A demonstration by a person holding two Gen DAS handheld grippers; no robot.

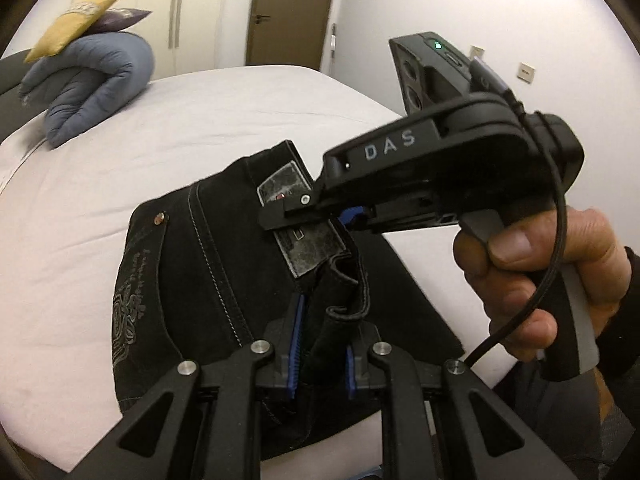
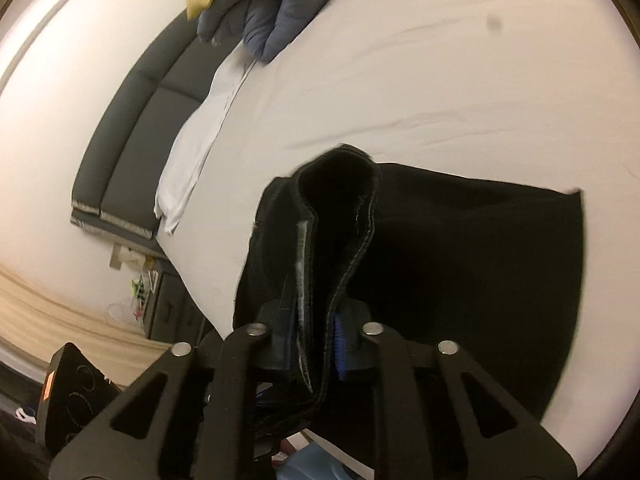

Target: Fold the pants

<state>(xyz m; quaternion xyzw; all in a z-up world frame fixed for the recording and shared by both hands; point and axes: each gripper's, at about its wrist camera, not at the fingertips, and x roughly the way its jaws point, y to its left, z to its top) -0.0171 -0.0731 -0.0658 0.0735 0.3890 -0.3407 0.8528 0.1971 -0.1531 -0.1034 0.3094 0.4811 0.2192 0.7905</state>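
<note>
The black pants (image 1: 208, 264) lie folded on the white bed (image 1: 200, 112), near the bed's close edge; a raised fold of their cloth stands up off the bed between the two tools; the left gripper (image 1: 322, 354) is clenched on this fold, its blue-padded fingers (image 1: 295, 344) pressing the dark cloth from both sides; the right gripper (image 2: 318, 334) is likewise clamped on a thick bundle of the pants' edge, with a pale label strip caught against its left finger; in the left wrist view the right gripper's black body reaches over the pants, with a bare hand (image 1: 536, 280) wrapped round its handle; a stitched emblem and a rivet show on the pants' flat part; at the far side of the bed sits a rolled blue quilt (image 1: 92, 84) with a yellow pillow (image 1: 76, 20) on top; beyond the bed stands a brown door (image 1: 292, 12); a dark headboard (image 2: 136, 140) runs along the bed's side
</note>
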